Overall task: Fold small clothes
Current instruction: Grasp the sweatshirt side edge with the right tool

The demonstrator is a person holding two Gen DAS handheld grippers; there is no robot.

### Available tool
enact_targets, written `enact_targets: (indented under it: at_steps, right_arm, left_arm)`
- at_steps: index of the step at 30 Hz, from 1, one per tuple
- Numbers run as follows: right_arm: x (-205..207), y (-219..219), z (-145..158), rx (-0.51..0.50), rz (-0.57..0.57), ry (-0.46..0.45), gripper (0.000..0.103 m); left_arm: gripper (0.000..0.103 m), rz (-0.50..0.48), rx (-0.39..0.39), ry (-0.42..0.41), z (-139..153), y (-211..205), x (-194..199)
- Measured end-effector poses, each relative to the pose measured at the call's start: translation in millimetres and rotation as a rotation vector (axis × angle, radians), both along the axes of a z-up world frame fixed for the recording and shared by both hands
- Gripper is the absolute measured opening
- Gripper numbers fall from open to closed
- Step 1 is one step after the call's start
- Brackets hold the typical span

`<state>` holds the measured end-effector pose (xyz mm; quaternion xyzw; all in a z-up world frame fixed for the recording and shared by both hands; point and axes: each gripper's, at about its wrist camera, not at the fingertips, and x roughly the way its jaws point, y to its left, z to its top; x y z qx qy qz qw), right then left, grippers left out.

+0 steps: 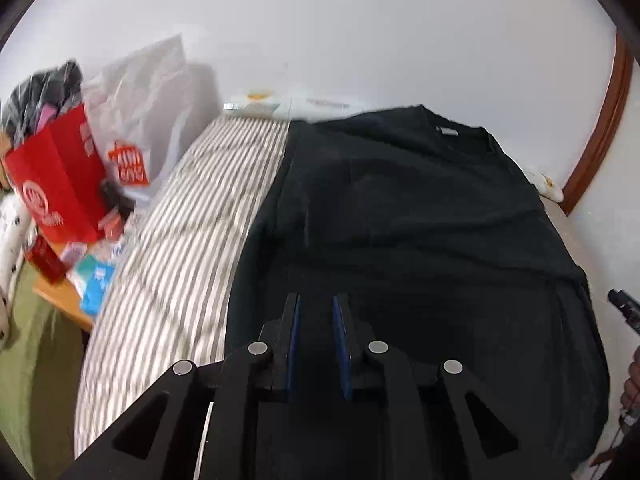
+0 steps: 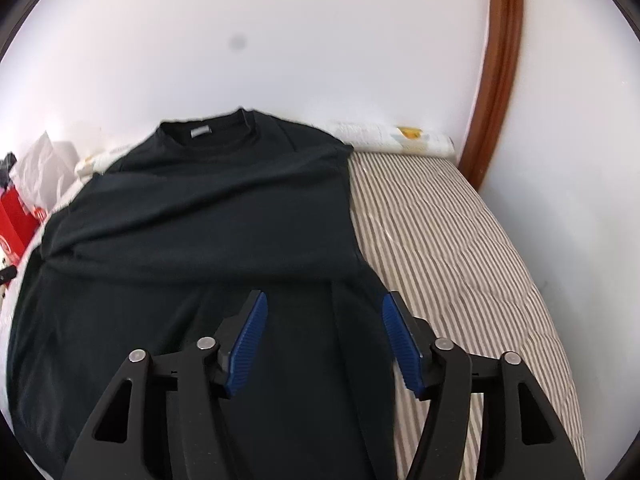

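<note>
While the left gripper (image 1: 316, 300) shows narrow empty jaws and the right gripper (image 2: 323, 298) wide ones, a soft, limp shirt (image 1: 400, 208) lies on the bed (image 1: 192, 208), best pinched at its hem corners.

Setting: a home bedroom. A bed with a striped cover (image 1: 168, 216) stood against a plain white wall (image 1: 360, 32). Left of the bed, a low wooden side table (image 1: 60, 296) carried a red paper shopping bag (image 1: 56, 176) and small packets. A brown wooden door frame (image 2: 496, 64) rose at far right.
</note>
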<state>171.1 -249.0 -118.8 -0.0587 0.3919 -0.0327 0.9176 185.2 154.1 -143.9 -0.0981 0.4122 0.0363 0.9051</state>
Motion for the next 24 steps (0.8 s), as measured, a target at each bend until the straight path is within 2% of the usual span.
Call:
enact_targets:
  at_steps: [4, 6, 11, 14, 21, 24]
  right_arm:
    - [-24.9, -12.5, -17.9, 0.001, -0.010, 0.047, 0.061]
    - [-37.0, -21.1, -27.5, 0.005, -0.026, 0.060, 0.061]
    - [-69.8, -48.0, -48.5, 0.096, -0.079, 0.084, 0.062]
    - [-91.1, -56.2, -57.0, 0.159, -0.062, 0.090, 0.062]
    - [-125.3, -52.5, -70.7, 0.184, -0.016, 0.097, 0.061]
    - [-136.8, -48.0, -74.7, 0.148, -0.002, 0.076, 0.060]
  left_arm:
    - [0.041, -0.004, -0.042, 0.027, -16.5, 7.1, -32.0]
    - [0.048, 0.000, -0.045, 0.034, -24.1, 8.3, -48.8]
    - [0.049, 0.008, -0.066, 0.056, -38.5, 12.2, -80.8]
    - [0.049, 0.005, -0.088, 0.064, -45.4, 12.5, -98.5]
    - [0.049, -0.008, -0.042, 0.034, -49.8, -1.5, -129.3]
    - [0.049, -0.017, -0.016, 0.026, -50.5, -9.7, -137.1]
